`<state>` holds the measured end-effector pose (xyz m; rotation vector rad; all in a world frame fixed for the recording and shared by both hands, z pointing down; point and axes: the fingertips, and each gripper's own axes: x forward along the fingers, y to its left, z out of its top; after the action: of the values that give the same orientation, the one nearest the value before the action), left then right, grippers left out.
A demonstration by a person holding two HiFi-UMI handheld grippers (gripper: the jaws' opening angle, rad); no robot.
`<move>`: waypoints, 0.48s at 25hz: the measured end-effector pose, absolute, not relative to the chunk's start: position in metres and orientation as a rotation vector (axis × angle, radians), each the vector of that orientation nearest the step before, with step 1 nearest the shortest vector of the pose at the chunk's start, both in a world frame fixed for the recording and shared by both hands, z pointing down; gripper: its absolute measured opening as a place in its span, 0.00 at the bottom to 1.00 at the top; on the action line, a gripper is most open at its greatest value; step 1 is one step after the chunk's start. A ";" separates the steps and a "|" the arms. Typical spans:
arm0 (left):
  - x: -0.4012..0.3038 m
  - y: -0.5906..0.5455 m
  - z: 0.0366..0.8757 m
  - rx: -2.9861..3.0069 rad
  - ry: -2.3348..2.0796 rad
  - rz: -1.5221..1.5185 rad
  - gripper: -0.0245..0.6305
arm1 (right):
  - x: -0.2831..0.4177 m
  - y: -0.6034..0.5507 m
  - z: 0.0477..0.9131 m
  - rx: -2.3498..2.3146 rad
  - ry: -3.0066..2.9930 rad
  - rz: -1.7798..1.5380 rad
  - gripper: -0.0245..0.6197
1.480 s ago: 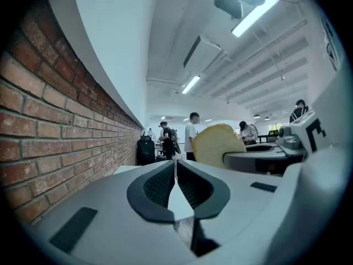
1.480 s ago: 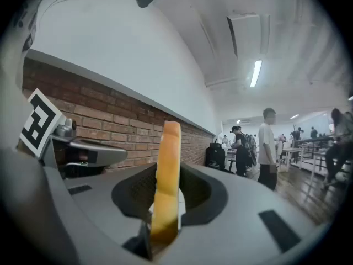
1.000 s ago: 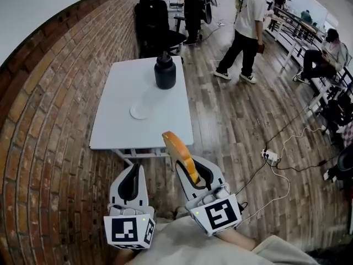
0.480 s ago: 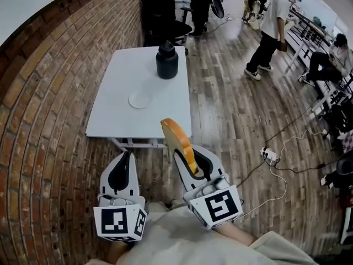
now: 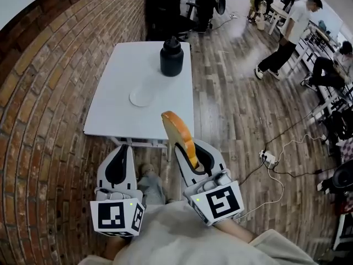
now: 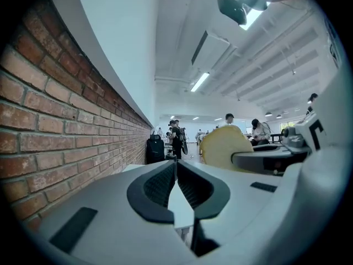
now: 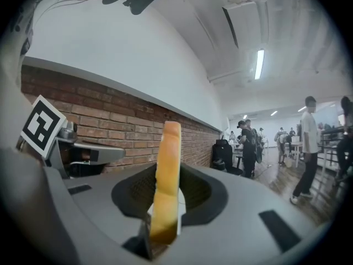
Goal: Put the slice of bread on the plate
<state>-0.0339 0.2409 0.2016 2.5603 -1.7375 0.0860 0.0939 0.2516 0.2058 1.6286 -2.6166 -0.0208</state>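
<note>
The slice of bread (image 5: 180, 136) stands on edge, gripped low down by my right gripper (image 5: 188, 150), which is shut on it; its top overlaps the near edge of the white table (image 5: 110, 120). In the right gripper view the bread (image 7: 169, 148) rises upright between the black pads. A small white plate (image 5: 142, 97) lies at the middle of the table, well ahead of both grippers. My left gripper (image 5: 121, 150) is beside the right one, short of the table, shut with nothing in it; its pad tips (image 6: 176, 163) meet.
A black jug (image 5: 171, 57) stands at the table's far end, with a black office chair (image 5: 162, 7) beyond. A brick wall (image 5: 38, 93) runs along the left. People walk at the far right (image 5: 287, 35). A power strip with cables (image 5: 267, 158) lies on the wood floor.
Both grippers have moved forward toward the table, the bread still held in the right one. The walking person has moved farther off to the right.
</note>
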 end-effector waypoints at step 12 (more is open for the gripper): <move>-0.053 0.121 0.214 2.556 -1.655 0.082 0.07 | 0.070 0.134 0.208 1.632 -2.565 -0.021 0.19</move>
<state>-0.0530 0.1209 0.2141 2.5565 -1.6551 0.0822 0.0697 0.1343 0.2079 1.6323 -2.5647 -0.0212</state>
